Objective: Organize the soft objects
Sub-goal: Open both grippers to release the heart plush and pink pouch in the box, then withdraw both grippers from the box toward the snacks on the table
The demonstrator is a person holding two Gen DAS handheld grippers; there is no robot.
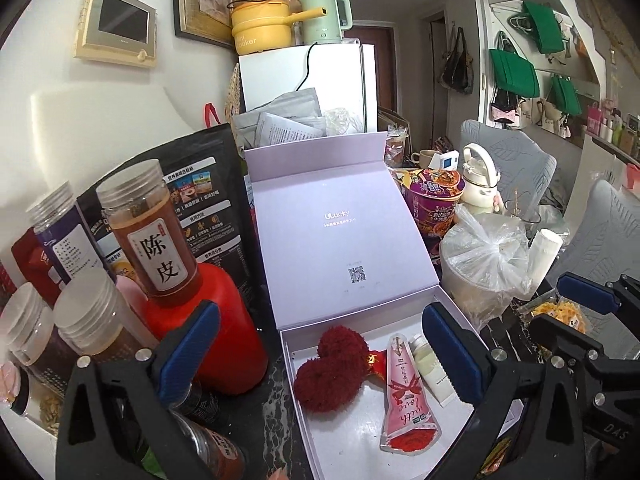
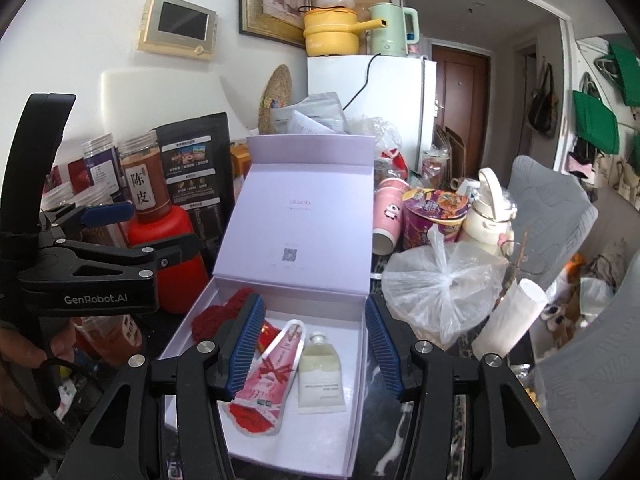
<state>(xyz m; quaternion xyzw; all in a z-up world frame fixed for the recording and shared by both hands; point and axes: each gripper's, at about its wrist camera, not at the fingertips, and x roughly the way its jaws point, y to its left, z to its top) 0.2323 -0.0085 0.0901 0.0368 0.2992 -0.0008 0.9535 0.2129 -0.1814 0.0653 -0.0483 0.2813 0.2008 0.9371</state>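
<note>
An open lavender box (image 1: 352, 436) (image 2: 352, 360) sits on the dark marble table, lid up. Inside lie a dark red fluffy pom-pom piece (image 1: 332, 368) (image 2: 212, 320), a pink "with love" pouch (image 1: 404, 400) (image 2: 272, 376), a small red item (image 1: 374, 362), and a pale cream tube (image 1: 432, 372) (image 2: 320, 376). My left gripper (image 1: 320, 352) is open and empty, hovering over the box's near end. My right gripper (image 2: 316, 344) is open and empty, its fingers straddling the pouch and tube above the box. The left gripper also shows in the right wrist view (image 2: 100, 240), the right in the left wrist view (image 1: 588, 320).
Left of the box stand a red bottle (image 1: 208, 320), several clear-lidded jars (image 1: 148, 236) and a black pouch (image 1: 208, 200). Right of it are a tied plastic bag (image 1: 484, 260) (image 2: 444, 284), an instant noodle cup (image 2: 432, 216), a cream flask (image 2: 488, 212), a paper roll (image 2: 508, 316) and grey chairs.
</note>
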